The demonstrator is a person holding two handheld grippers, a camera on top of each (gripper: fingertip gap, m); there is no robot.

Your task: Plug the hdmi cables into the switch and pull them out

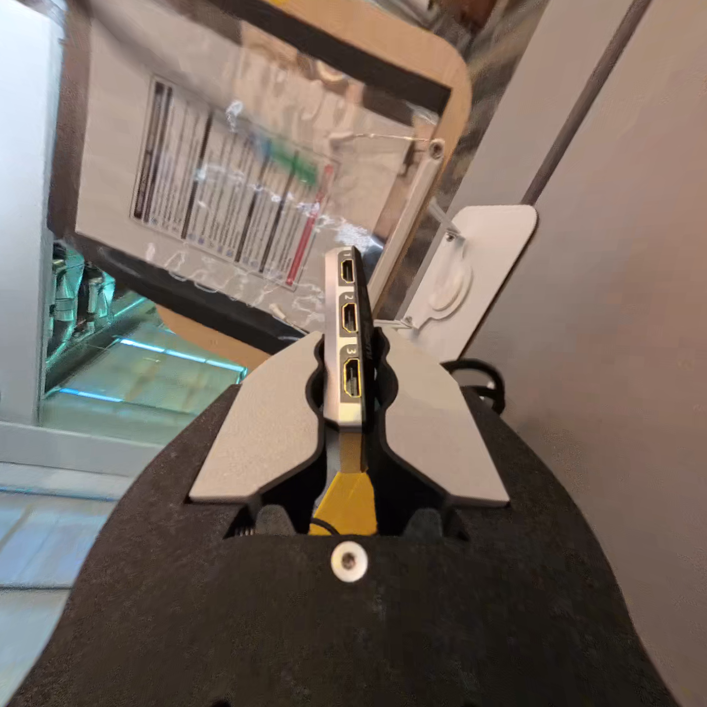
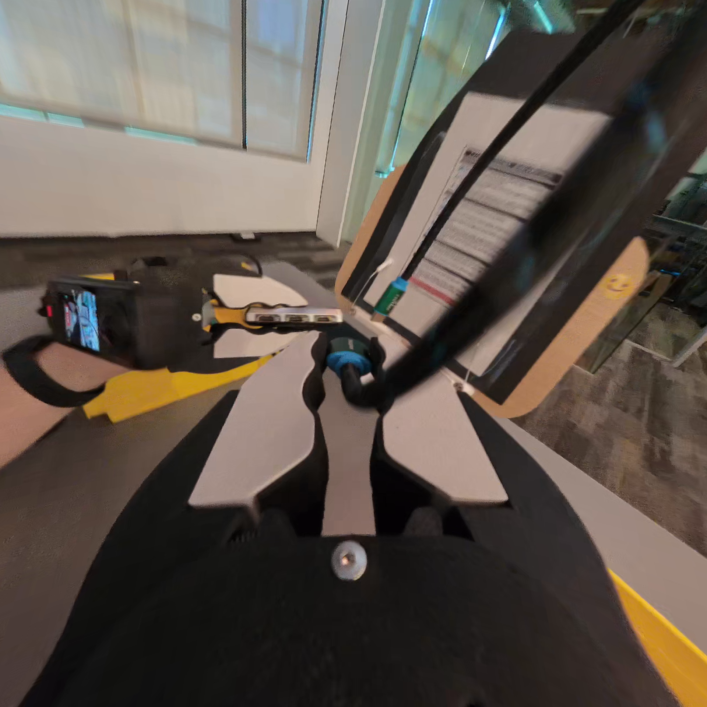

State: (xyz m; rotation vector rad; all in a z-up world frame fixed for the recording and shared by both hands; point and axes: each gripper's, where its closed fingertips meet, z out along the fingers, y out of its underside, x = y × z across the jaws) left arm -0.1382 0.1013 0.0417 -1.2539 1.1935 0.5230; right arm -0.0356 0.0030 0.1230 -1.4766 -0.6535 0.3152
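left gripper [image 1: 350, 367], seen from its own wrist camera, is clenched on a slim silver hdmi switch [image 1: 346, 336]. the switch stands on edge between the grey fingers [image 1: 267, 424], its long axis running straight away from the camera, and its three gold-rimmed ports [image 1: 351, 377] all sit bare. a clear plastic sleeve [image 1: 245, 199] behind it holds a printed sheet.

from the right wrist camera, the left gripper [image 2: 267, 317] sits at left with the switch [image 2: 294, 316] lying level, long axis left to right, ports facing this camera. right gripper [image 2: 346, 361] is clenched on a green and blue hdmi plug [image 2: 346, 354] just below the switch and apart from it; its black cable [image 2: 497, 214] climbs to the upper right. a second green plug [image 2: 390, 298] hangs nearby at right.
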